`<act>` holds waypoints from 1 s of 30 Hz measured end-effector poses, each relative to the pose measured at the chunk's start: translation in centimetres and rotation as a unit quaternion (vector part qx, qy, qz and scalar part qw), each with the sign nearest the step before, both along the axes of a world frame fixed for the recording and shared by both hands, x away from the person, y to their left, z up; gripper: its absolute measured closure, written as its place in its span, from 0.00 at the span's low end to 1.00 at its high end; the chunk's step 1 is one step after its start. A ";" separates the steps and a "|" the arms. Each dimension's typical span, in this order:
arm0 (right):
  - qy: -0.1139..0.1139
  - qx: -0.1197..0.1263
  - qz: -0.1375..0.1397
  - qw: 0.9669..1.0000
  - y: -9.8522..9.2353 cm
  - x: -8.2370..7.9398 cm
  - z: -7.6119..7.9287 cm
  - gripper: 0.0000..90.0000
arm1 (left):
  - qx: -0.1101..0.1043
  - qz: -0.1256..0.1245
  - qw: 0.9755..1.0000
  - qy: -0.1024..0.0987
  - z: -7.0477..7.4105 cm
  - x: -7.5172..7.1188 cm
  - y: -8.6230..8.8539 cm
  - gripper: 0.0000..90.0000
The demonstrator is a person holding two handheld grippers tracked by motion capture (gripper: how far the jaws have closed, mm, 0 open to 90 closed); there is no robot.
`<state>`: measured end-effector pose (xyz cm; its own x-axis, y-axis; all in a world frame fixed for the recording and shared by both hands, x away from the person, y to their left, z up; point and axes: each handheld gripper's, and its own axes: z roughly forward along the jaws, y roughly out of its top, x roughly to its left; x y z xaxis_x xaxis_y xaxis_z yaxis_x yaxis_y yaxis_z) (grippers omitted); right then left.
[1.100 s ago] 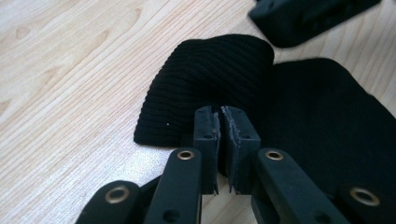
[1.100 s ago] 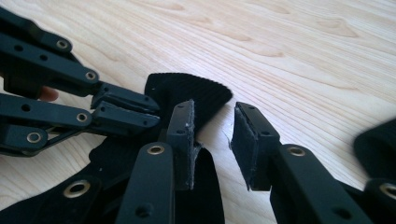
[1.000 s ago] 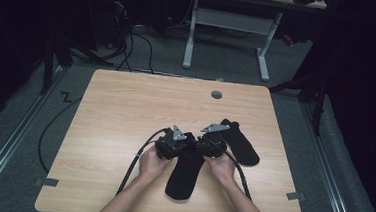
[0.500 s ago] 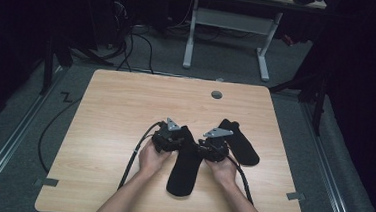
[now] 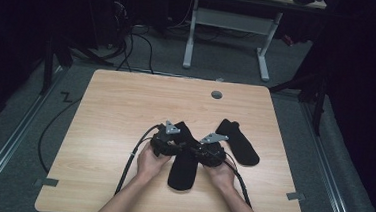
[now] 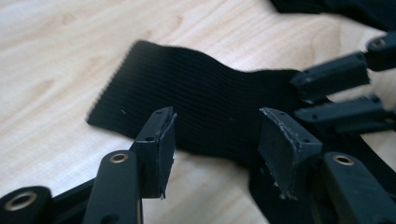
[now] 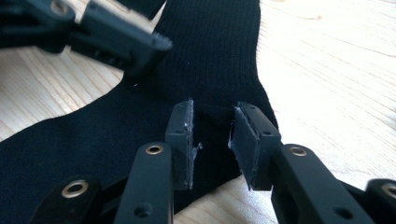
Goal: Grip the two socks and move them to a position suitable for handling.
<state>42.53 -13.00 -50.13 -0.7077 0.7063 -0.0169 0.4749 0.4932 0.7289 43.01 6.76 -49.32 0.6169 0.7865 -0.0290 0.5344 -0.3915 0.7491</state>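
We see the left gripper (image 6: 212,140) with jaws that have just been opening: they stand apart over the ribbed cuff of the black sock (image 6: 205,100), no longer pinching it. Both hands sit slightly farther apart than a second ago, uncovering more of the sock (image 5: 182,165) between the two grippers.

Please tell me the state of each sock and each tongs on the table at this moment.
Near sock: lies flat, bent at the heel, between both tongs.
Far sock: lies flat, apart, untouched.
Left tongs: open above the near sock's cuff; jaws have just been opening.
Right tongs: open, no grip, fabric between jaws.
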 end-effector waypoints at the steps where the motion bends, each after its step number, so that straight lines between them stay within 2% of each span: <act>1: 0.001 0.000 0.001 1.000 0.0 0.0 0.0 0.76 | 0.006 0.002 1.000 0.002 -0.2 0.2 -0.1 0.51; 3: 0.002 0.001 0.004 1.000 -0.1 0.1 0.0 0.76 | 0.013 0.006 1.000 0.010 -0.5 0.7 -0.3 0.51; 5: 0.000 -0.005 0.003 1.000 -0.1 0.1 0.1 0.75 | 0.011 0.014 1.000 0.001 -0.8 1.2 -0.5 0.50; 7: -0.001 -0.005 0.000 1.000 -0.2 0.2 0.0 0.74 | 0.016 0.015 1.000 0.000 -0.7 1.6 -0.7 0.50; 11: 0.004 -0.006 -0.010 1.000 -0.3 0.7 0.1 0.72 | 0.006 0.036 0.999 0.003 -0.7 2.0 -0.7 0.50; 13: 0.004 -0.008 -0.012 1.000 -0.3 1.1 0.2 0.70 | 0.010 0.036 0.999 0.010 -0.6 1.8 -0.5 0.48; 17: 0.017 0.014 -0.015 1.000 -0.4 1.1 0.3 0.66 | 0.007 0.033 0.999 0.006 -0.5 0.1 0.5 0.47; 20: 0.014 0.012 -0.012 1.000 -0.2 0.8 0.3 0.66 | 0.010 0.032 0.999 0.004 -0.6 -0.8 0.9 0.47; 24: 0.011 0.009 -0.014 1.000 0.3 1.0 0.1 0.65 | 0.012 0.032 0.999 0.002 -0.9 -0.9 1.3 0.45; 28: -0.003 0.012 -0.019 1.000 0.9 1.1 -0.2 0.61 | 0.023 0.034 0.999 -0.001 -0.9 -0.9 1.6 0.45; 30: -0.004 0.016 -0.019 1.000 1.1 1.1 -0.3 0.59 | 0.015 0.046 0.999 0.001 -0.8 -0.9 2.1 0.45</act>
<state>43.62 -11.89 -50.43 -0.6806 0.7326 0.0006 0.4872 0.4520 0.7472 42.08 8.90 -50.17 0.5419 0.8404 -0.0051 0.5700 -0.3631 0.7371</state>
